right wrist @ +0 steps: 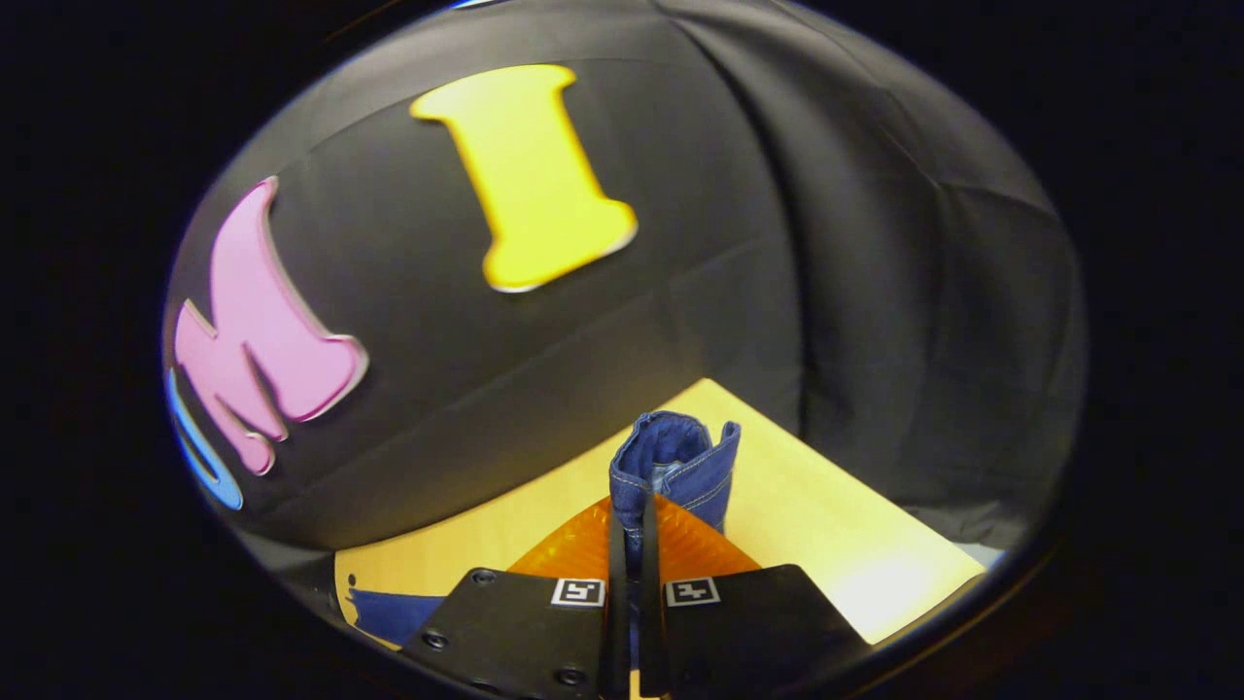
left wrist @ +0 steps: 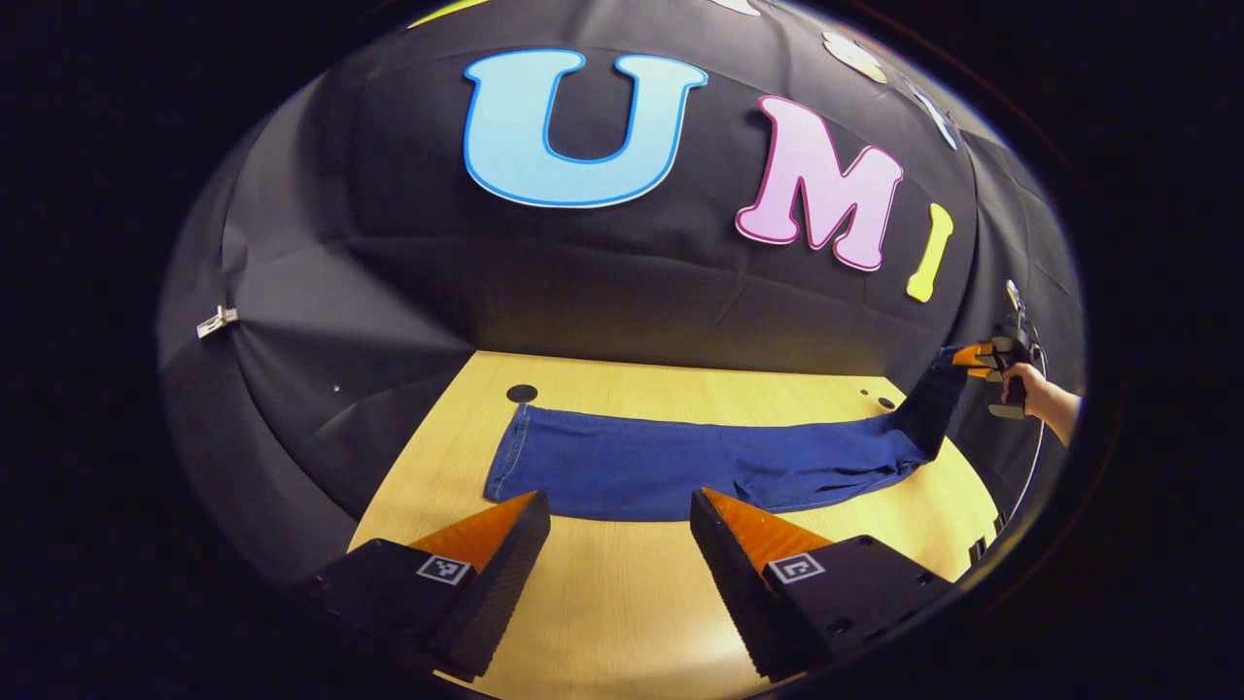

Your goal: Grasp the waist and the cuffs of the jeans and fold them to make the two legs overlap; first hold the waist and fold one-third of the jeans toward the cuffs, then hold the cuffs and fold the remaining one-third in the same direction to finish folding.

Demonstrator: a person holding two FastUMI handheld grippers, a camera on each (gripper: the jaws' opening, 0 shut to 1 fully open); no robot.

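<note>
Left gripper (left wrist: pixel 620 513) is hovering with its fingers spread wide, nothing between them. Right gripper (right wrist: pixel 632 530) is clamping denim between pressed-together fingers; a hand (left wrist: pixel 1032 389) is gripping its handle.

This is a staged recording booth, not a lived-in room. Black cloth (left wrist: pixel 389 292) hangs as the walls on every side, creased and pinned with a small clip (left wrist: pixel 216 321). A plain light wooden table (left wrist: pixel 603 603) with round holes (left wrist: pixel 522 393) stands against the cloth.
</note>
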